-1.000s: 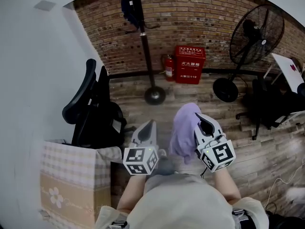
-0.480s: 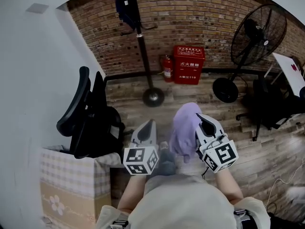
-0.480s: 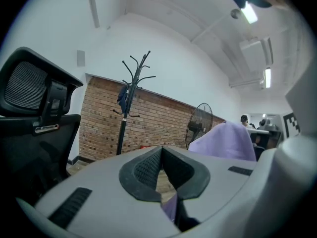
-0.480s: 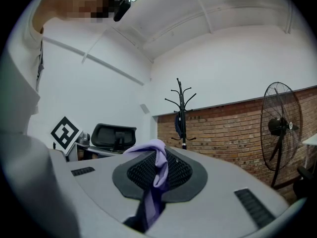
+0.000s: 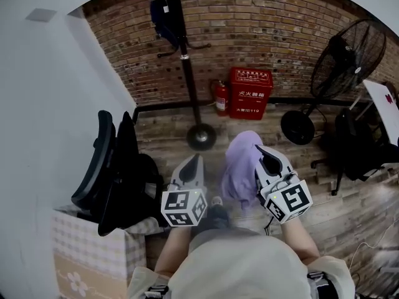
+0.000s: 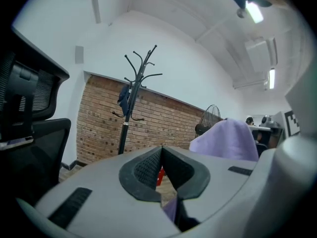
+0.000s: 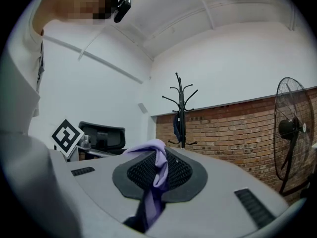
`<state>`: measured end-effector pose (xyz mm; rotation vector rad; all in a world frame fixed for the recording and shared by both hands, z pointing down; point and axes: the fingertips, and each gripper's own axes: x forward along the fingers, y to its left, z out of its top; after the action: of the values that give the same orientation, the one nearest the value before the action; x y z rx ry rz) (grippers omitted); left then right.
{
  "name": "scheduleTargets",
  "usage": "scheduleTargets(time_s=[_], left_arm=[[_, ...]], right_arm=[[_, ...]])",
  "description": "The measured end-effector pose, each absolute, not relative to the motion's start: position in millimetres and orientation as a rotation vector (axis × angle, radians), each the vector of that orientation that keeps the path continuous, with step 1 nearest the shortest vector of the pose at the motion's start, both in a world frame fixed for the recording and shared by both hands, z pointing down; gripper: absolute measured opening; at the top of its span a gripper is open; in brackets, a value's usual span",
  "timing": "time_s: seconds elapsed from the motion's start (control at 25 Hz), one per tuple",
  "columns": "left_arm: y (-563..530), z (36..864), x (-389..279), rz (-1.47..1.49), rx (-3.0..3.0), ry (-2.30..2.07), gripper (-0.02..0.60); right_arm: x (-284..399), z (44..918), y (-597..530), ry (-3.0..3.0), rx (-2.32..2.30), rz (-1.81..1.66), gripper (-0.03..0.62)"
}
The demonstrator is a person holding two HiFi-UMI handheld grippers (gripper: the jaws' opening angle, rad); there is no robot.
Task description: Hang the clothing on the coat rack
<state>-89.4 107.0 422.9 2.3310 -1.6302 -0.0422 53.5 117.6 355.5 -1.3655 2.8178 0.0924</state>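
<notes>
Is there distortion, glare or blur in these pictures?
Head view: fisheye bends the brick wall into an arc, corners dark. Left gripper view: the ceiling lamp glares, the near left gripper looks soft. Right gripper view: round dark border too.

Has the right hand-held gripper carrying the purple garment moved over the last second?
Yes. The right hand-held gripper, shut on the purple garment, has advanced toward the coat rack: its base now sits nearer the gripper, and the office chair has dropped back alongside.

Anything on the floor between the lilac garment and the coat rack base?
No. In the head view only bare wooden floor separates the lilac garment from the coat rack base.
</notes>
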Motion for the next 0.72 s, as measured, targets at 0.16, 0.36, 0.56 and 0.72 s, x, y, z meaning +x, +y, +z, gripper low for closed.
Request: scheduleTargets(time_s=[0.16,0.36,0.56,0.72], left_arm=[[67.7,417.9,-101.1,-0.040,2.333,-1.631,0.003],[21.2,417.4,-118.1,-0.038,2.333,-1.629,0.003],[-20.5,417.7,-136.9,-0.042,2.329,-1.629,0.003],[-49.9,419.1,-147.5,-0.032,2.325,-1.634,0.003]], right_arm=[[41.9,346.0,77.5,2.813,-1.363,0.113,0.023],[24.0,341.1,30.2,2.811,-1.358,0.133,0.023],[6.2,337.3,-13.3,2.816,-1.360,0.147,0.023],[-4.9,337.2,-43.2,2.824,-1.356,0.143,0.023]])
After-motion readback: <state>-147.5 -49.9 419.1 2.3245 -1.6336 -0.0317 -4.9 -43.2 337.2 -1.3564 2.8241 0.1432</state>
